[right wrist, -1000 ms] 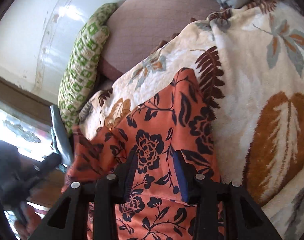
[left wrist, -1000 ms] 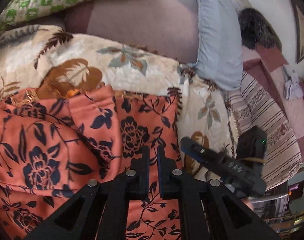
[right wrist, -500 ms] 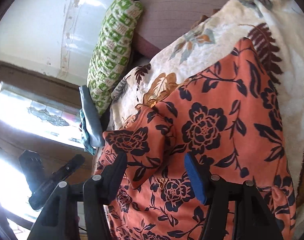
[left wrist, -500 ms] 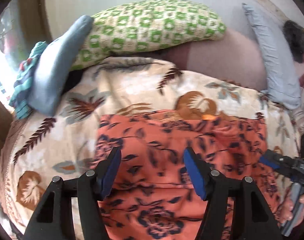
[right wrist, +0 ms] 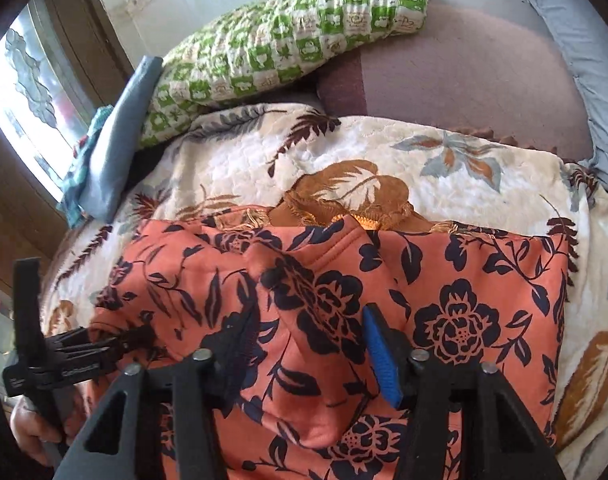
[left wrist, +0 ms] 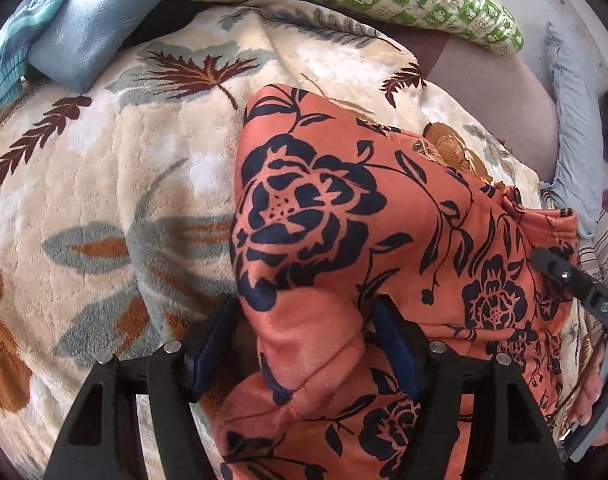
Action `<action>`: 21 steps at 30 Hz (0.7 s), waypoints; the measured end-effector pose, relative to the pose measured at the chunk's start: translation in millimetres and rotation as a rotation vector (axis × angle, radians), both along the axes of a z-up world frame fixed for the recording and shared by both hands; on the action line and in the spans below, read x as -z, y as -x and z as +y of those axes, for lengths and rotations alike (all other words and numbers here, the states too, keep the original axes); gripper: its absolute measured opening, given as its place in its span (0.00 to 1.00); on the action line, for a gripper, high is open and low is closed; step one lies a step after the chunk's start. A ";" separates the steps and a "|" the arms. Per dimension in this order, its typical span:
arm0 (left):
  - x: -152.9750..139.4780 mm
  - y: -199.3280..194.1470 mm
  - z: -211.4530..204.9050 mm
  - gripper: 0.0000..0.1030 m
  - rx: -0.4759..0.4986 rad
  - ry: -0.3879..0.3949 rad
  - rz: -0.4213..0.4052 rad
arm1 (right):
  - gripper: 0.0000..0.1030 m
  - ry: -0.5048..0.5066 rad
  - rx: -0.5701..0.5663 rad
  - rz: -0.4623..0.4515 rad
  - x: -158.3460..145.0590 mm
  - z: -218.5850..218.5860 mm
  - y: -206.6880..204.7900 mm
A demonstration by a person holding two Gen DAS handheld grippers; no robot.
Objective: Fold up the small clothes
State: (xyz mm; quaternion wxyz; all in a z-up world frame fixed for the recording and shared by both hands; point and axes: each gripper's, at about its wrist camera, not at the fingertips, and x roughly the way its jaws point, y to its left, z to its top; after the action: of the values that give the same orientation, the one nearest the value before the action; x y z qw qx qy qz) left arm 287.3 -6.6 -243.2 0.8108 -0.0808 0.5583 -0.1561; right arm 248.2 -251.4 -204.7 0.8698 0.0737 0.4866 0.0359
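Observation:
An orange garment with dark blue flowers lies on a cream leaf-patterned blanket. My left gripper points steeply down over the garment's left end. Its jaws are opening, and a bunched fold of the cloth rises between the blue pads, with a gap at the left pad. My right gripper straddles a raised fold of the garment near its front edge. Its jaws are closing around that fold, and the blue pad still shows its face. Each view shows the other gripper at its edge, held by a hand.
A green checked pillow and a mauve cushion lie behind the blanket. Folded blue cloth sits at the back left, a pale blue pillow at the right. A window is at the left.
My left gripper has opened from shut and swung left to the garment's left end. My right gripper has rolled and moved along the front edge, and its jaws have narrowed over a fold.

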 end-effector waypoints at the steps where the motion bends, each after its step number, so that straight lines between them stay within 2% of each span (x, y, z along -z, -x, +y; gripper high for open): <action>1: -2.0 0.7 2.9 0.69 0.002 0.022 0.004 | 0.18 0.047 0.014 0.045 7.7 1.9 -5.4; 2: -3.4 1.6 5.5 0.69 0.009 0.046 0.011 | 0.11 0.086 0.032 0.065 12.0 1.2 -8.1; 3: -5.8 0.8 8.3 0.69 0.011 0.074 0.016 | 0.08 0.099 0.047 0.052 10.8 -1.9 -6.2; 5: -12.9 2.3 15.8 0.68 0.001 0.139 0.007 | 0.05 0.090 0.102 -0.017 -5.2 -19.0 5.4; 8: -40.8 10.8 20.2 0.68 0.027 0.225 -0.097 | 0.05 0.047 0.228 -0.131 -38.3 -58.8 35.1; 11: -61.1 11.5 13.7 0.69 0.058 0.281 -0.197 | 0.05 0.020 0.326 -0.173 -44.2 -102.6 64.5; 13: -52.7 1.5 4.8 0.69 0.044 0.291 -0.174 | 0.05 -0.065 0.374 -0.160 -23.5 -132.7 76.7; 15: -31.1 -12.6 -7.3 0.69 0.033 0.325 -0.086 | 0.05 -0.193 0.417 -0.145 7.9 -157.7 87.5; 17: -15.2 -16.5 -17.6 0.69 0.035 0.274 -0.032 | 0.05 -0.273 0.462 -0.107 39.2 -173.0 94.1; 19: -17.3 -11.2 -25.5 0.69 0.071 0.221 -0.060 | 0.06 -0.328 0.490 -0.078 62.0 -182.9 100.6; 21: -18.1 -9.3 -30.3 0.69 0.091 0.176 -0.071 | 0.08 -0.378 0.487 -0.096 72.0 -188.1 105.9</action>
State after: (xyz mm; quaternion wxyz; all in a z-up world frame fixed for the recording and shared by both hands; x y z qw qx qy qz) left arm 296.6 -36.9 -225.2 0.8120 -0.1207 0.5163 -0.2439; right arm 142.3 -439.5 -276.7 0.8456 0.3469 0.3977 -0.0804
